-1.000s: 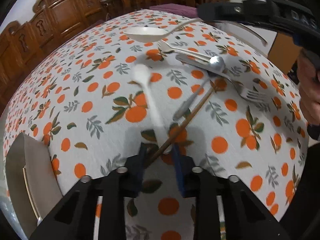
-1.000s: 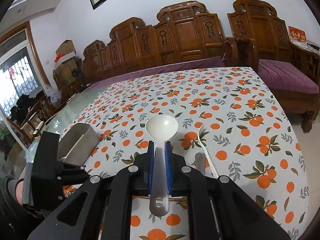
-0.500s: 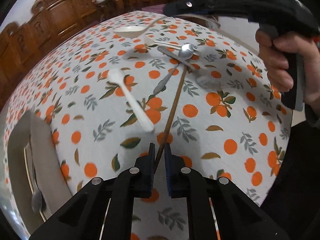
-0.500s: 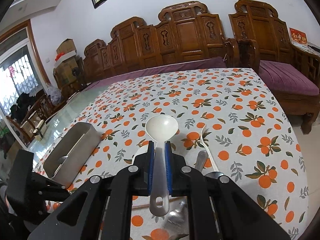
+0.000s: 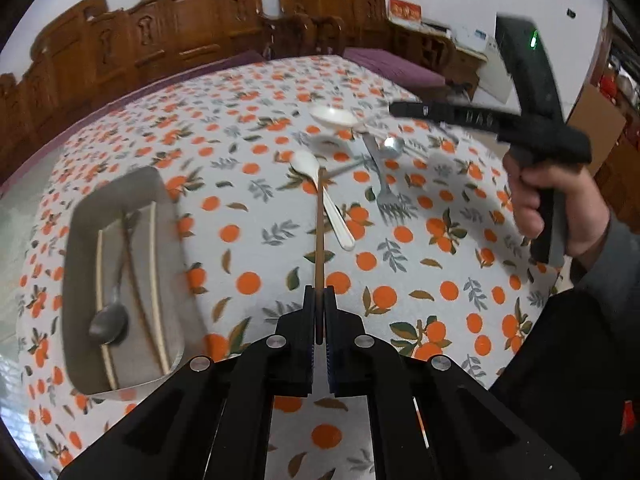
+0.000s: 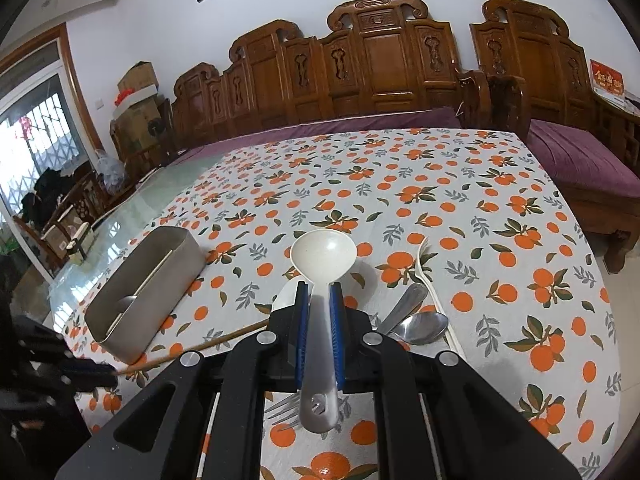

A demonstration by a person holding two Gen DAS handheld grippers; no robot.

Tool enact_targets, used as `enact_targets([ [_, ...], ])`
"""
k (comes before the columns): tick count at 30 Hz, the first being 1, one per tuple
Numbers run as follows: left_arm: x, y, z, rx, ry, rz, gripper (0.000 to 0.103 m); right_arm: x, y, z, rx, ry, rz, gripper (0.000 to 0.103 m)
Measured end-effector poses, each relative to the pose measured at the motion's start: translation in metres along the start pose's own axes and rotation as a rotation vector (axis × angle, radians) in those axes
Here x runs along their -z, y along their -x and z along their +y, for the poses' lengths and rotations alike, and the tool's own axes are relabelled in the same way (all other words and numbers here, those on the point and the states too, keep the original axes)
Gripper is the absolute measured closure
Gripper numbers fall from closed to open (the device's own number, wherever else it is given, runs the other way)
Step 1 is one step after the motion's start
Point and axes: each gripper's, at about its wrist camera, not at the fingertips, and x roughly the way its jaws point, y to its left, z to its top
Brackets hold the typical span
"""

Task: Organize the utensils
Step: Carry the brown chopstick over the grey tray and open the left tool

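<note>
My left gripper (image 5: 319,312) has its jaws closing tight on the near end of a brown chopstick (image 5: 319,232). The chopstick sticks forward, lifted over the tablecloth. A metal box (image 5: 76,240) lies at the left and holds chopsticks and a steel spoon (image 5: 110,320). My right gripper (image 6: 320,292) is shut on the grey handle of a white ladle (image 6: 322,256) and holds it above the table. In the left wrist view that ladle (image 5: 334,117) hangs over the pile. On the cloth lie a white spoon (image 5: 305,164), a fork (image 5: 382,184) and a steel spoon (image 5: 392,146).
The table (image 6: 460,184) wears an orange-print cloth, with its edge close on my side. Carved wooden chairs (image 6: 380,64) line the far side. In the right wrist view the metal box (image 6: 160,276) is at the left. A person's hand (image 5: 548,200) holds the right gripper.
The left gripper shut on the chopstick, lifted it off the cloth and swung left, so the metal box came into full view. The right gripper kept still with the ladle.
</note>
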Motion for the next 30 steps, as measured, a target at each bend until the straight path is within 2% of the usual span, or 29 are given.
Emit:
enact_targets([
  [10,-0.006,0.041,0.009,-0.038,0.034,-0.089,0.1,0.001,-0.004,0.02,-0.014,0.042,0.013,0.091],
  [30,0.013,0.081,0.081,-0.237,0.176,-0.155,0.1,-0.01,0.004,0.075,-0.068,0.108,-0.011,0.091],
])
